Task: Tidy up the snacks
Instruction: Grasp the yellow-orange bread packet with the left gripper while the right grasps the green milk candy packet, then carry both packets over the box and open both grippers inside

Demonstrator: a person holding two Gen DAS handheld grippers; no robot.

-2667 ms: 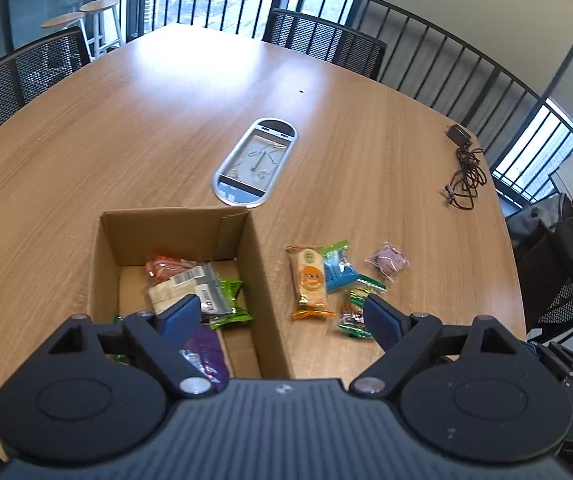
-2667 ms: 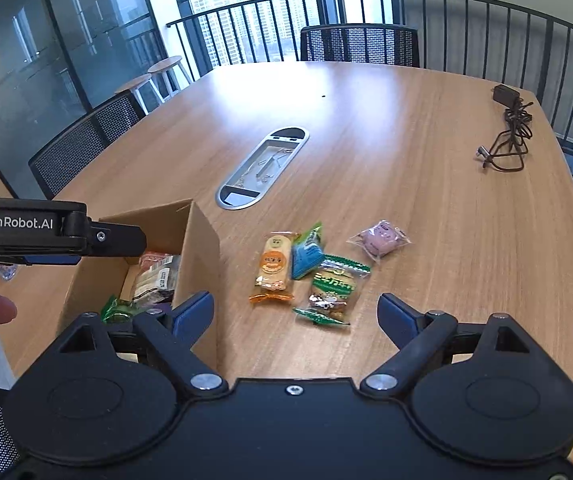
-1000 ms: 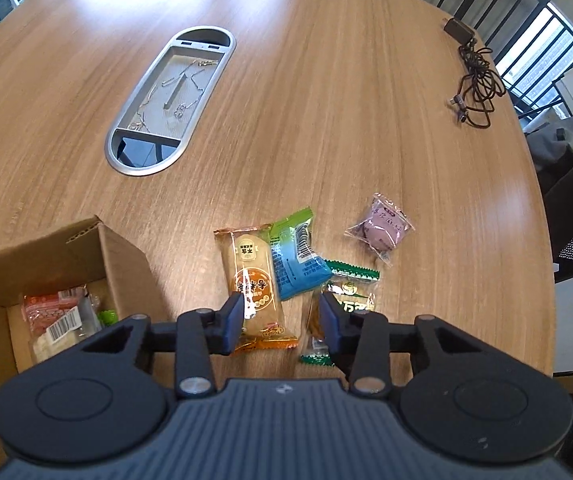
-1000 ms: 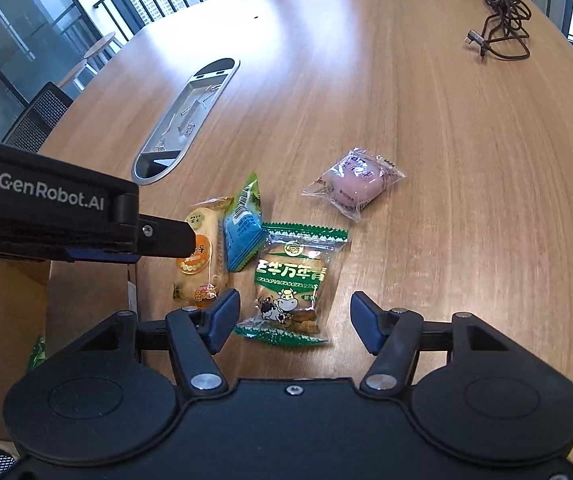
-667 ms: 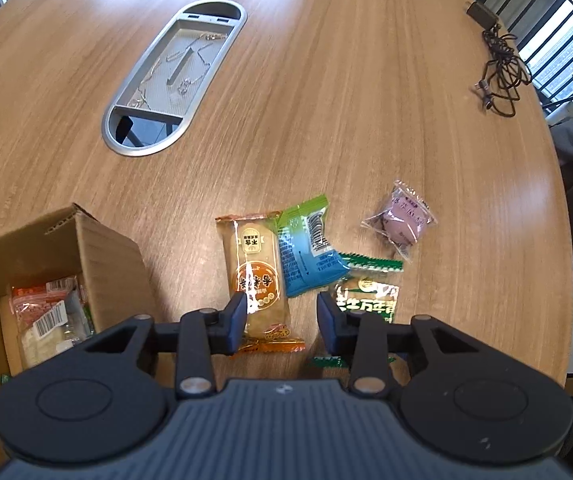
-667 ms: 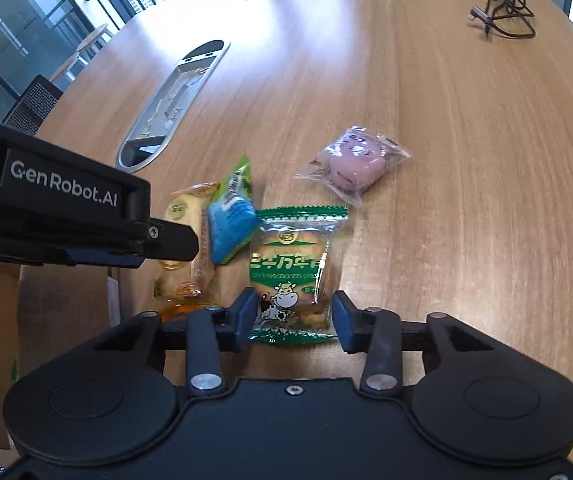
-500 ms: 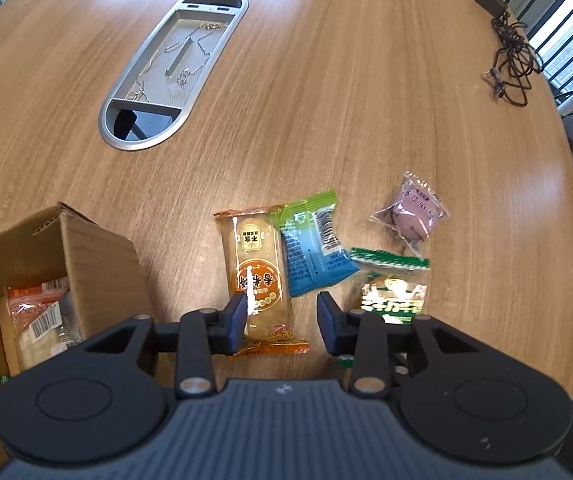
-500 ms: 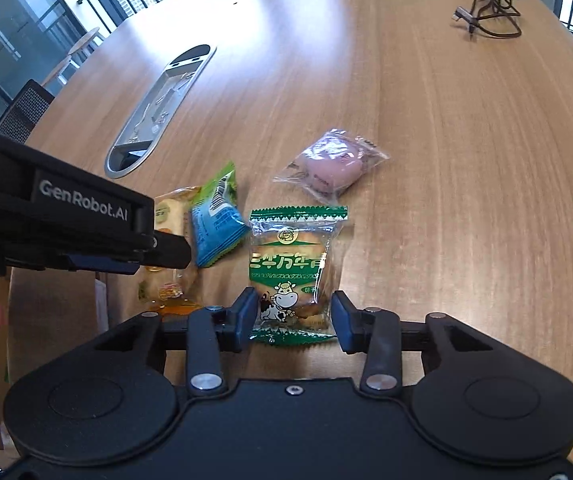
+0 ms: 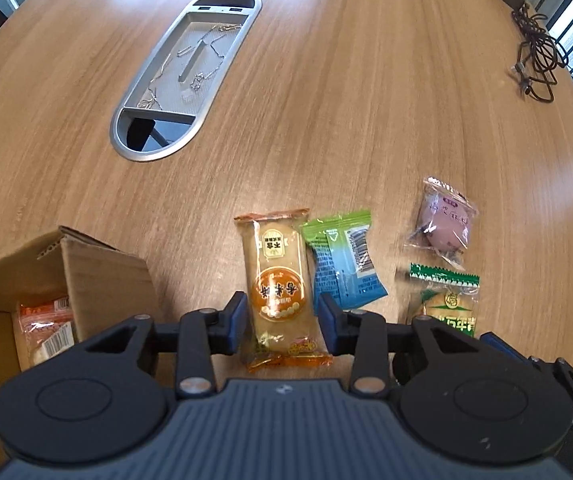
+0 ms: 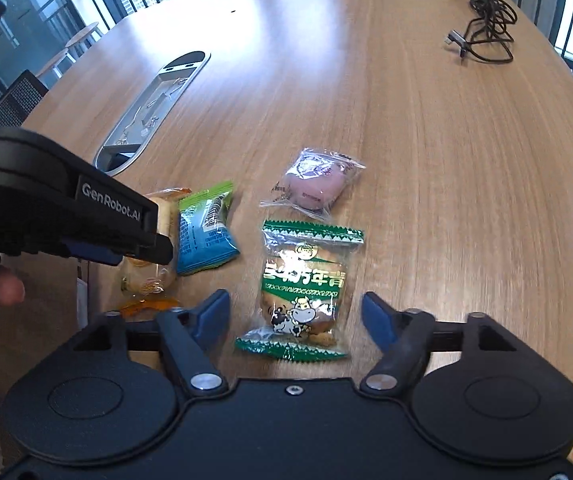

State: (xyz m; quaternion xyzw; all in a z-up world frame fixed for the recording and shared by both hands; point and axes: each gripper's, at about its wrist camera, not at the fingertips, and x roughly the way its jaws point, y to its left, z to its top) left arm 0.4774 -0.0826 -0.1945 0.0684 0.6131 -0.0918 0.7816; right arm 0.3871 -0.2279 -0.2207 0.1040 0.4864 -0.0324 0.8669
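Note:
Several wrapped snacks lie on the wooden table. An orange cake pack (image 9: 280, 280) rests flat between the narrowly spaced fingers of my left gripper (image 9: 282, 316); the pads flank its sides without visibly squeezing it. Right of it are a blue-green pack (image 9: 344, 272), a pink bun pack (image 9: 444, 220) and a green cow-print biscuit pack (image 9: 448, 304). In the right wrist view my right gripper (image 10: 296, 318) is over the green biscuit pack (image 10: 302, 284). Its jaws are opening and stand apart from the wrapper on both sides. The left gripper's fingers (image 10: 158, 246) partly hide the orange pack there.
An open cardboard box (image 9: 102, 280) stands at the left, with a red-orange pack (image 9: 44, 328) inside. A metal cable hatch (image 9: 186, 76) is set into the table farther back. A black charger cable (image 9: 534, 64) lies at the far right. A hand (image 10: 4, 290) holds the left gripper.
The left gripper came down closer, so the orange pack now sits between its fingers. The right jaws narrowed around the green pack, then spread wide again.

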